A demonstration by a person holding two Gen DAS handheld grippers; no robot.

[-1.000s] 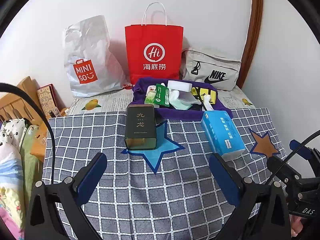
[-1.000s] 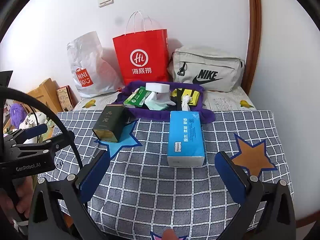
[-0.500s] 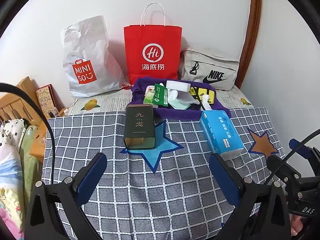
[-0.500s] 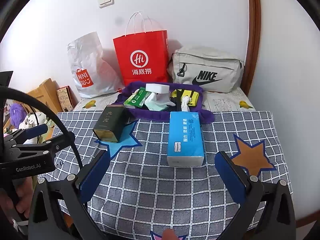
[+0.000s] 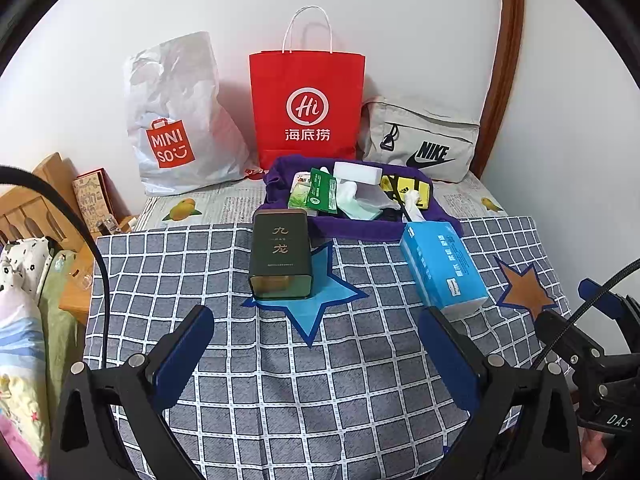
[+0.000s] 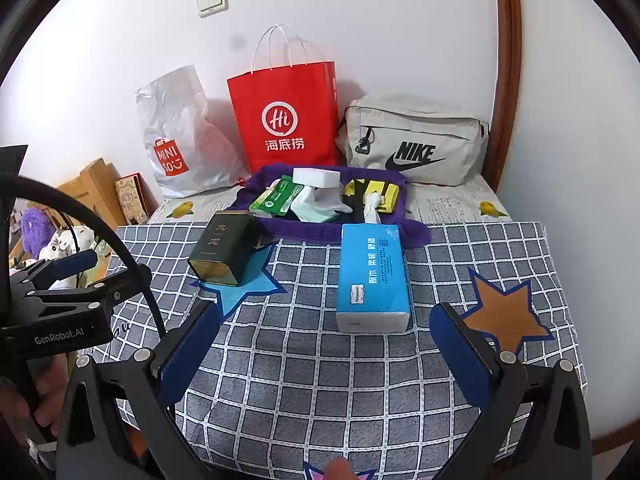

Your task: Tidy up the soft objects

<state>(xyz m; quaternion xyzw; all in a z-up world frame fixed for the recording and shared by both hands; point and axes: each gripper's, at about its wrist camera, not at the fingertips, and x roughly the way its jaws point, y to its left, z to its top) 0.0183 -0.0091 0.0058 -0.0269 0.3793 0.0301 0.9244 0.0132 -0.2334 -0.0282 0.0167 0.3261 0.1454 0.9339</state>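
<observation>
Both tongs, left gripper (image 5: 316, 334) and right gripper (image 6: 325, 320), released over bare checked cloth (image 6: 320, 380); blue tissue pack (image 6: 373, 276) just beyond, touching the purple tray (image 6: 320, 232).

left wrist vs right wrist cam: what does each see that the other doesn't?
Left wrist only: its own open left tongs, with the right tongs off at the frame's right edge.
Right wrist only: its own open right tongs and a purple plush toy.
Both: blue tissue pack, dark green tin, purple fabric tray, red paper bag.
</observation>
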